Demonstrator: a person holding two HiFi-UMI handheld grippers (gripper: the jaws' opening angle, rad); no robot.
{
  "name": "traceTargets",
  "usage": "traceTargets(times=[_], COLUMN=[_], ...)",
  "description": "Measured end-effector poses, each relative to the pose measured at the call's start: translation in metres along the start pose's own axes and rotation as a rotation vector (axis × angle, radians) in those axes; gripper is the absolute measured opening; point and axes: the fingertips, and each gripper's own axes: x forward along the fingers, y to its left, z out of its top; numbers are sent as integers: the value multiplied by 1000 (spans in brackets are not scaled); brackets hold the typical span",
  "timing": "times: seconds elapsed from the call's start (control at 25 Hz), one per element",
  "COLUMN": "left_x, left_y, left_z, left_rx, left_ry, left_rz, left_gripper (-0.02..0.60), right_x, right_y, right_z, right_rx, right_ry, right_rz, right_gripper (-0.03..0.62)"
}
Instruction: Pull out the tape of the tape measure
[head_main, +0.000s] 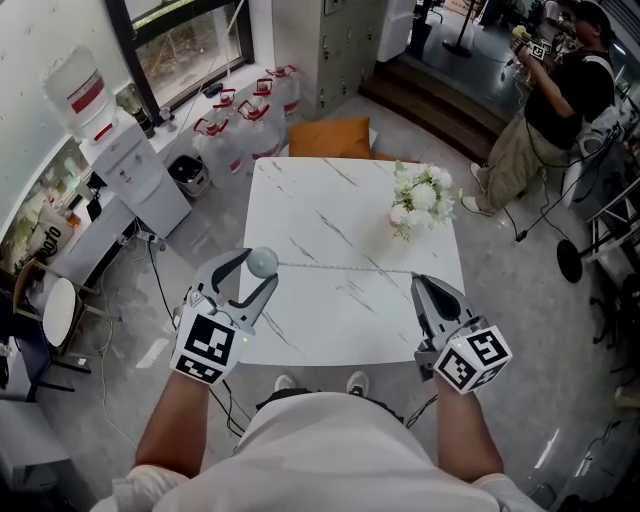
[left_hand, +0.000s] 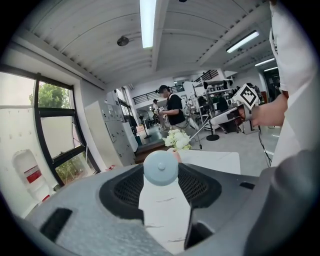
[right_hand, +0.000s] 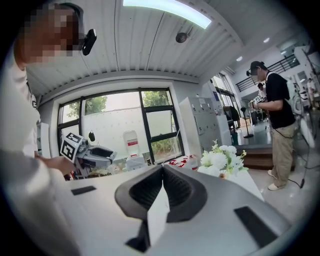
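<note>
A round pale-blue tape measure (head_main: 263, 261) sits between the jaws of my left gripper (head_main: 258, 270), which is shut on its case above the table's near left part. In the left gripper view the case (left_hand: 160, 167) shows as a disc at the jaw tips. A thin tape (head_main: 345, 268) runs level from the case rightwards to my right gripper (head_main: 416, 281). That gripper's jaws are pressed together on the tape's end. In the right gripper view the jaws (right_hand: 162, 169) meet with no gap, and the tape itself is hidden there.
The white marble table (head_main: 330, 200) carries a bunch of white flowers (head_main: 422, 198) at its right side. An orange cushion (head_main: 330, 138) and water jugs (head_main: 240, 118) lie beyond it. A water dispenser (head_main: 128, 160) stands at left. A person (head_main: 555, 100) stands far right.
</note>
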Motion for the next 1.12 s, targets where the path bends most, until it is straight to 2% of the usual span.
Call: traceTargets(times=[0.16,0.44,0.56,0.64,1.12], left_x=[-6,-10,-15,-18,-9], left_y=[12,20,30,33,17], left_z=[-6,-4,-7,-9,-7], left_rx=[-13,-21,19,34,7], left_ry=[10,7,29,31,7], left_rz=[27,50,74,70,55], left_gripper=[222,222,222,222,224], right_x=[-7,-11,-16,-17,-12], right_y=[-14,-15,-27,-29,-9], right_z=[4,10,12,14,8], right_rx=[16,-19,-32,-32,-39], right_ry=[-14,-21,-26,-28,-20], right_rz=[-30,-53,-92,-86,-42], right_gripper=[9,9,9,9,11])
